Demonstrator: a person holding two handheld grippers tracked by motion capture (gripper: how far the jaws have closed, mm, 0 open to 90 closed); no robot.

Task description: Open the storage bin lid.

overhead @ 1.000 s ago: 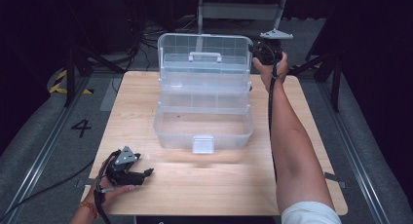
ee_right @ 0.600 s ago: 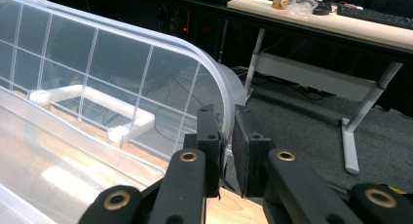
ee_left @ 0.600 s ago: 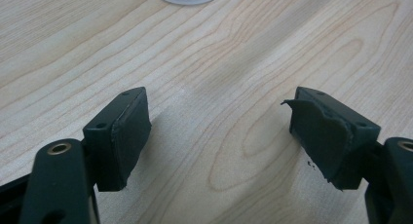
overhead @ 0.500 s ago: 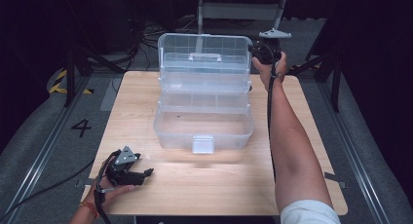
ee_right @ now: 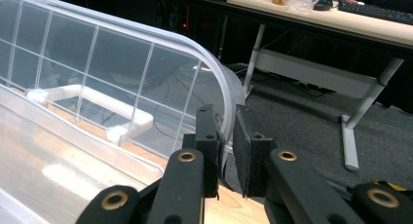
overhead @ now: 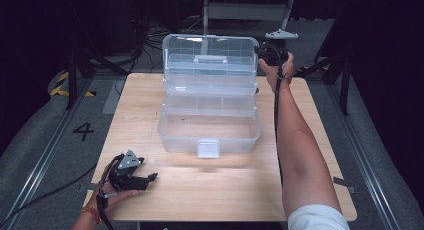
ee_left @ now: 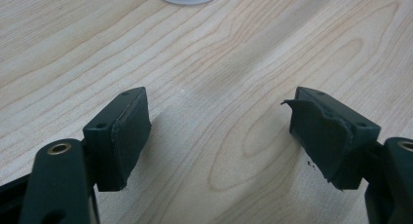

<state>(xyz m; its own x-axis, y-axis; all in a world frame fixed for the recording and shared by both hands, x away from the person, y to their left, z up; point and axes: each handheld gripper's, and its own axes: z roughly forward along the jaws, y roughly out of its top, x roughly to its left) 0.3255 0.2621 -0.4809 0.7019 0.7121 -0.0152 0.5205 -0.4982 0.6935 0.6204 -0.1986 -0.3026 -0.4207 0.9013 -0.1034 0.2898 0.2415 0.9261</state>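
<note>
No visible change; hands and box sit alike

Open box (overhead: 209,107) blocks table (overhead: 225,190) centre; front strip seemingly free.

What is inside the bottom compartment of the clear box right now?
The clear box stands open, its lid pinched at the edge by the right tool. The bottom compartment looks empty, its floor showing through. The upper trays cover its rear part.

surface: wooden table (overhead: 310,190) | on it: open clear plastic box (overhead: 207,132) | near-left: left claw (overhead: 142,179) resting
</note>
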